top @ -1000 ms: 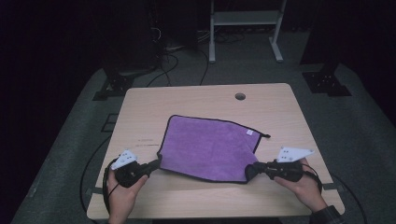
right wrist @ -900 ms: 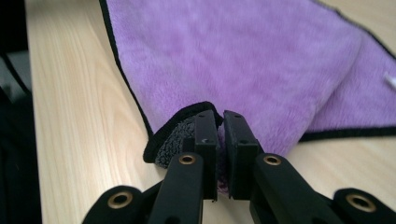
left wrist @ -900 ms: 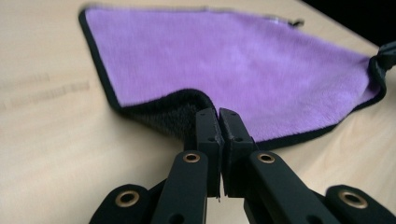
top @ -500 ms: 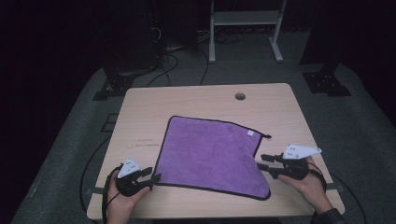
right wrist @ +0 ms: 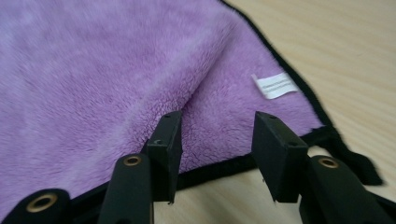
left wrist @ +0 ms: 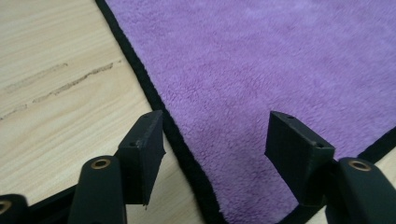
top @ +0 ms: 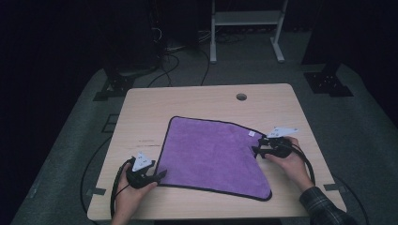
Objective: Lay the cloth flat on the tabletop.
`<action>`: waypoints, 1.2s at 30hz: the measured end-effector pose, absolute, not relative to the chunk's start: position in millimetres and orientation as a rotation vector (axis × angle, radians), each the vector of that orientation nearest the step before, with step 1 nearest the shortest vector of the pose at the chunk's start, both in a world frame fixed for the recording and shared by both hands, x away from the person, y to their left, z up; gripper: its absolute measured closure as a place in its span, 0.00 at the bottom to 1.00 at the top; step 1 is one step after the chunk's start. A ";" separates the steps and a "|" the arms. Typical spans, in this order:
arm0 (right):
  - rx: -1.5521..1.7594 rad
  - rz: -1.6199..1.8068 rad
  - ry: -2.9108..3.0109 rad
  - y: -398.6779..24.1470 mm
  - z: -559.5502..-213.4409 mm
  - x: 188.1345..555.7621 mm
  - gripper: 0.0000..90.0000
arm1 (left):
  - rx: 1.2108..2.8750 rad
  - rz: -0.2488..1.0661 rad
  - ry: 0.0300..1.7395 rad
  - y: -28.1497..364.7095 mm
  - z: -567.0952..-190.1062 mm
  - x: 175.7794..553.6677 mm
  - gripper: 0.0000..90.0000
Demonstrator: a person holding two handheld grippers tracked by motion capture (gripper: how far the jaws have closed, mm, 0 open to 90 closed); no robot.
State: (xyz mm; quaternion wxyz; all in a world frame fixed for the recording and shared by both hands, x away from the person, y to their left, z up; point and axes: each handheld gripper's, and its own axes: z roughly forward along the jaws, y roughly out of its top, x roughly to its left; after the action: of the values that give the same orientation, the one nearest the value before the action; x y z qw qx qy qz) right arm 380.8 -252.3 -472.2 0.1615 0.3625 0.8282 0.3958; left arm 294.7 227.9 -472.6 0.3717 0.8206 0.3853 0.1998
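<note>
Both tongs, left (top: 162,174) and right (top: 255,151), have just been opening, gaping over the fleecy, black-hemmed purple cloth (top: 211,154).

Cloth (top: 211,157): purple fleece w/ black trim all round; small white tag (right wrist: 275,85) w/ grey print just ahead of right gripper (right wrist: 215,140), near the edge. Both grippers black w/ brass-coloured rivets; left gripper (left wrist: 215,140) same, pale grey plate on top. Table (top: 197,101): light wood grain, darker scuff streaks to the left gripper's outer side. Sleeve (top: 324,206) behind right gripper: dark plaid.
</note>
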 end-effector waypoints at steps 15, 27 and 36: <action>1.107 0.982 2.340 -257.8 -475.7 402.1 0.94 | 2.080 0.491 1.093 232.9 -480.4 294.5 0.29; 1.108 0.959 2.312 -272.7 -474.0 425.9 0.76 | 2.063 0.503 1.103 233.7 -482.0 292.7 0.26; 1.207 1.039 2.212 -297.7 -471.0 418.5 0.54 | 2.062 0.499 1.091 233.2 -478.4 293.6 0.39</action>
State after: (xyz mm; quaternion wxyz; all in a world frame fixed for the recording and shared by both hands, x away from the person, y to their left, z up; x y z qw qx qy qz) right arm 418.5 -297.7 -471.0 0.2064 0.4332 0.7942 0.3728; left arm 293.6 233.2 -478.4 0.3691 0.8033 0.4250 0.1946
